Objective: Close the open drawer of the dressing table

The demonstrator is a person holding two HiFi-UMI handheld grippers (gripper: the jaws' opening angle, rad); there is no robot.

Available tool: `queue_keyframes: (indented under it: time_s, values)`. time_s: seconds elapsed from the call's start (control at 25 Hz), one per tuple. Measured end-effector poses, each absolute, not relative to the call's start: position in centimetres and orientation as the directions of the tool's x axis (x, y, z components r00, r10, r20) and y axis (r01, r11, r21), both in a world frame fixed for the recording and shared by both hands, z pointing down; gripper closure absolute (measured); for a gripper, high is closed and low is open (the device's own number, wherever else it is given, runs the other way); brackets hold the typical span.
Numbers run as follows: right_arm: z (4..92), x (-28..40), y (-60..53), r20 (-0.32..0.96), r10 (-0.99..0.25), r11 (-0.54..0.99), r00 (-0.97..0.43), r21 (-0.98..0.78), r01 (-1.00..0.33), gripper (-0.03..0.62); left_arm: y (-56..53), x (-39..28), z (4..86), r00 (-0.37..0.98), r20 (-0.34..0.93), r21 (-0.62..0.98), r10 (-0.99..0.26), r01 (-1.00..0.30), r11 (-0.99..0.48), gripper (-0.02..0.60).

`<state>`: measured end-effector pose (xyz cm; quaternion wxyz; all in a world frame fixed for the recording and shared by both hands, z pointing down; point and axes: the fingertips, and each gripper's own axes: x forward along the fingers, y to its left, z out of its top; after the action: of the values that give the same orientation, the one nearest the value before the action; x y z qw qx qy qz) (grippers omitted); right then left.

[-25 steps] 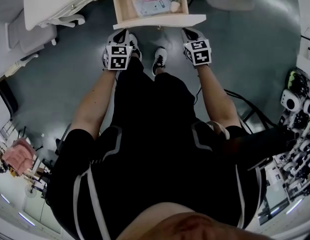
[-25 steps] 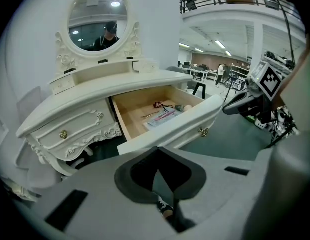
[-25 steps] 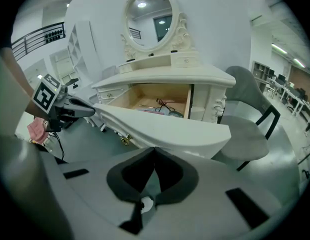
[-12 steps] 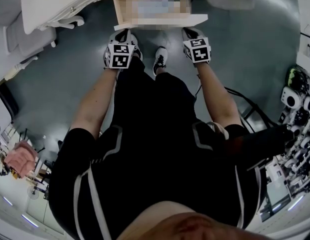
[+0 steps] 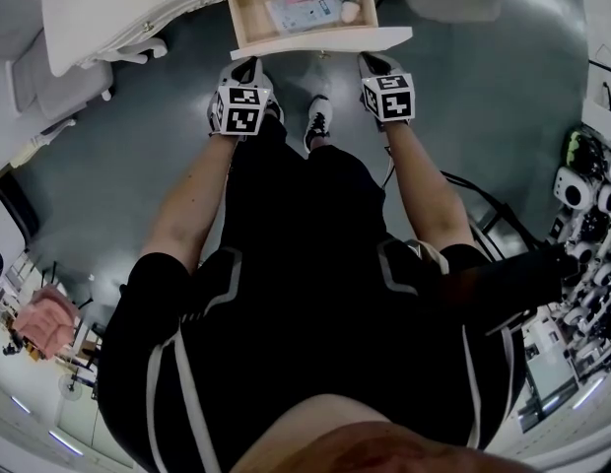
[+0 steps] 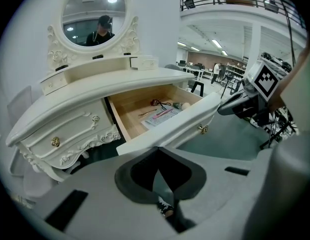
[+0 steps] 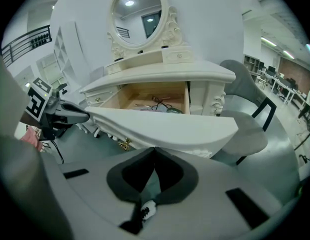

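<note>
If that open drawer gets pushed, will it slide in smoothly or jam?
The drawer looks like rigid wood, so it should slide rather than bend. With the left gripper and right gripper near opposite ends of its front, it probably won't skew. The small items inside may shift.

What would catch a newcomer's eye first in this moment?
The open drawer of the white dressing table stands out at the top of the head view, with papers and a cable lying in it. Both the left gripper and the right gripper sit shut and empty just before its front panel. Above, an oval mirror crowns the table.
</note>
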<state>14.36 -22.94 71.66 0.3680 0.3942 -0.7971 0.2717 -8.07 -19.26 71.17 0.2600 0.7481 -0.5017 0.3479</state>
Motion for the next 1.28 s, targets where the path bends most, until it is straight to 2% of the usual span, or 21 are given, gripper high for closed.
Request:
queue_keyframes:
  time_s: [0.28, 0.88, 1.04, 1.28]
  values:
    - [71.9, 13.6, -24.5, 0.811, -0.448, 0.476, -0.377, -0.140, -0.868, 0.589, -20.6, -9.0, 71.3, 0.263, 0.789, 0.023, -0.555, -0.916, -0.401, 0.577]
    - [71.7, 11.7, -28.1, 0.827, -0.477, 0.374, -0.298, -0.116, -0.920, 0.589, -24.0, -9.4, 72.0, 0.384, 0.785, 0.085, -0.486, -0.844, -0.530, 0.577]
    - [71.8, 12.3, -29.6, 0.830, -0.471, 0.363, -0.301, -0.128, -0.923, 0.589, -25.2, -10.0, 72.2, 0.358, 0.800, 0.073, -0.482, -0.855, -0.513, 0.577]
    - [71.9, 12.0, -32.0, 0.816, -0.454, 0.404, -0.358, -0.169, -0.899, 0.589, -27.4, -11.7, 72.4, 0.282, 0.825, 0.065, -0.489, -0.908, -0.414, 0.577]
